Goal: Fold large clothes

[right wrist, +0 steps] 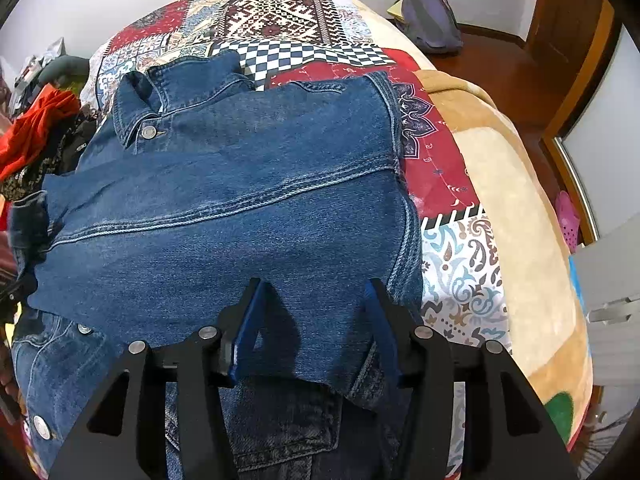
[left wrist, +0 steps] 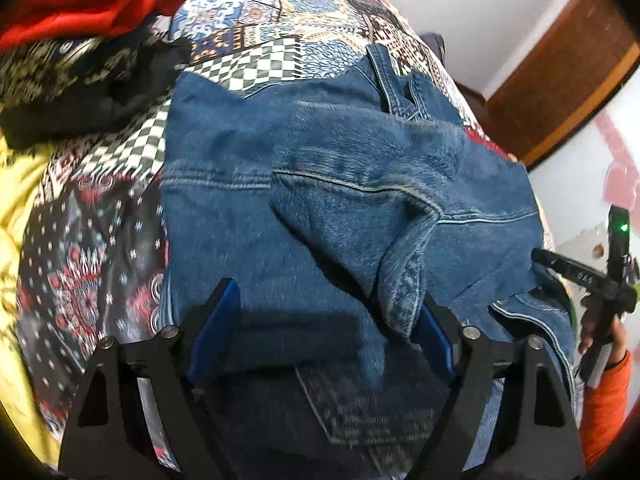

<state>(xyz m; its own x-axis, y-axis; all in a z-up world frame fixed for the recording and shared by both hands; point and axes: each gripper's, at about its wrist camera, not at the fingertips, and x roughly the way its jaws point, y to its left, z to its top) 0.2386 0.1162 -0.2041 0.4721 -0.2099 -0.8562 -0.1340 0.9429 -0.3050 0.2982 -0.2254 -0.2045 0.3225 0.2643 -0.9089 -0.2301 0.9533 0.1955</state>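
Note:
A blue denim jacket (left wrist: 320, 184) lies partly folded on a patchwork bedspread (left wrist: 248, 52). In the left wrist view my left gripper (left wrist: 326, 300) is open just above the jacket, with a folded sleeve cuff (left wrist: 400, 280) lying by its right finger. My right gripper shows at the right edge (left wrist: 576, 276). In the right wrist view the jacket (right wrist: 240, 200) lies back up, collar (right wrist: 148, 120) far left. My right gripper (right wrist: 314, 292) is open above its near hem, empty.
A red garment (left wrist: 88, 0) and dark patterned clothes (left wrist: 72, 80) are piled at the far left of the bed. A yellow cloth (left wrist: 16, 208) lies at the left. A purple bag (right wrist: 432, 16) sits on a wooden ledge beyond the bed. A tan blanket (right wrist: 520, 200) lies at the right.

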